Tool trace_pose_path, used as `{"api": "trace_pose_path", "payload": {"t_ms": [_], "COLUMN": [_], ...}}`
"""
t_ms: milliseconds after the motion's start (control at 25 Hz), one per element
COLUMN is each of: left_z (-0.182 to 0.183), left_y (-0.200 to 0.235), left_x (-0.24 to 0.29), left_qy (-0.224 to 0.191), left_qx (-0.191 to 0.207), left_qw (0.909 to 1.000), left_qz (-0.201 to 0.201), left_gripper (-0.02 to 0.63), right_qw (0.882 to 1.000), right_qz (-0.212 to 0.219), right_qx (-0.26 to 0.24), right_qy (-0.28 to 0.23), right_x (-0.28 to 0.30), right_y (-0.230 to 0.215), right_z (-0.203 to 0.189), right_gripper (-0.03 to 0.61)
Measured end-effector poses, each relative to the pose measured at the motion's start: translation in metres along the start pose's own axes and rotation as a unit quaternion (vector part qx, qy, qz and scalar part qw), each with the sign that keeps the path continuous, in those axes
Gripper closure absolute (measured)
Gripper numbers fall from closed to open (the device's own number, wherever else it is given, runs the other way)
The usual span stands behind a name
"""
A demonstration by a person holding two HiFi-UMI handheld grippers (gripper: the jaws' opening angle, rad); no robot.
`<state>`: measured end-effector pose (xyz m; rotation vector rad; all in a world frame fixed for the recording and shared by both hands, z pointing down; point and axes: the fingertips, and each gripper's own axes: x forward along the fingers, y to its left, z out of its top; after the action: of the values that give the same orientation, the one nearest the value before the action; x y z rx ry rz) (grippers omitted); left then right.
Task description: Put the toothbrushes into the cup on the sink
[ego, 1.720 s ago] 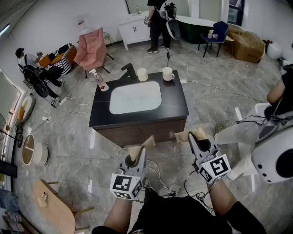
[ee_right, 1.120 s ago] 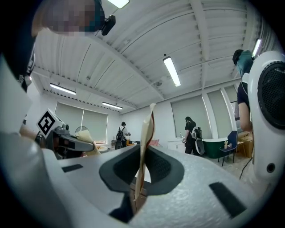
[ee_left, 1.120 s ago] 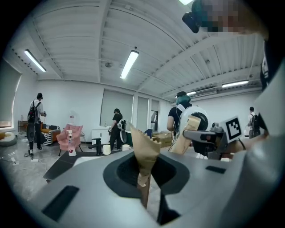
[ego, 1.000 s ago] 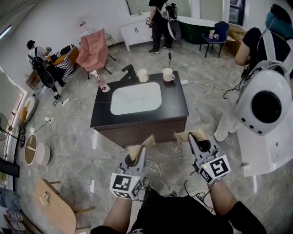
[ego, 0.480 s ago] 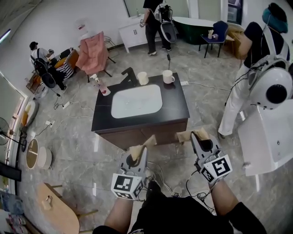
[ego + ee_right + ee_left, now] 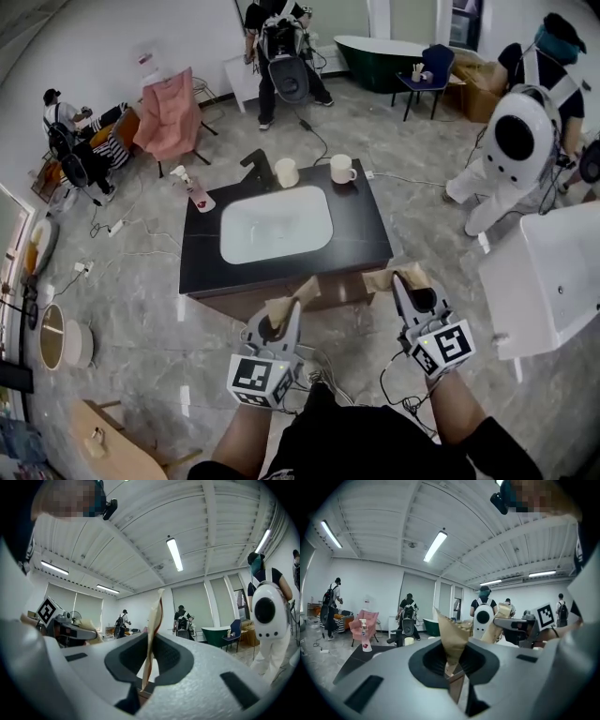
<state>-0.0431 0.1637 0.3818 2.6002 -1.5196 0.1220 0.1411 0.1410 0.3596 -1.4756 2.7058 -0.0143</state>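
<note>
The black-topped sink cabinet (image 6: 201,264) stands ahead of me, with a white basin (image 6: 277,223) and a black faucet (image 6: 259,160). Two pale cups (image 6: 287,172) (image 6: 341,169) stand on its far edge; one cup (image 6: 408,641) also shows in the left gripper view. No toothbrush shows in any view. My left gripper (image 6: 292,298) (image 6: 451,637) hovers before the cabinet's near edge, its brown-taped jaws shut with nothing between them. My right gripper (image 6: 401,278) (image 6: 153,620) is level with it to the right, also shut and holding nothing.
A pink-labelled pump bottle (image 6: 193,191) (image 6: 364,637) stands at the counter's left corner. A white bathtub edge (image 6: 548,281) is close on my right. A person with a white round backpack (image 6: 518,141) stands at right; cables (image 6: 412,178) lie on the grey floor.
The sink cabinet has drawn nearer and a little left in the head view. The person with the white backpack has moved farther off to the right. Both grippers stay shut and level.
</note>
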Motion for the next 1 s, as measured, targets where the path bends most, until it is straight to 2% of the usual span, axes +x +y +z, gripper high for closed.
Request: {"api": "trace_pose_path", "payload": {"t_ms": [560, 1000], "left_z": [0.008, 0.01], "left_y": [0.131, 0.176], "left_x": [0.044, 0.058], "left_qy": [0.006, 0.001], "left_qx": [-0.01, -0.02], "left_qw": [0.9994, 0.9992], "left_qz": [-0.031, -0.036], "left_gripper": [0.58, 0.58], "right_qw": [0.999, 0.999], "right_qz": [-0.033, -0.032], "right_qx": [-0.003, -0.02], "right_qy": [0.012, 0.01], "right_x": [0.13, 0.178], "right_y": [0.027, 0.04], "right_z": [-0.014, -0.007], "right_gripper": [0.545, 0.545]}}
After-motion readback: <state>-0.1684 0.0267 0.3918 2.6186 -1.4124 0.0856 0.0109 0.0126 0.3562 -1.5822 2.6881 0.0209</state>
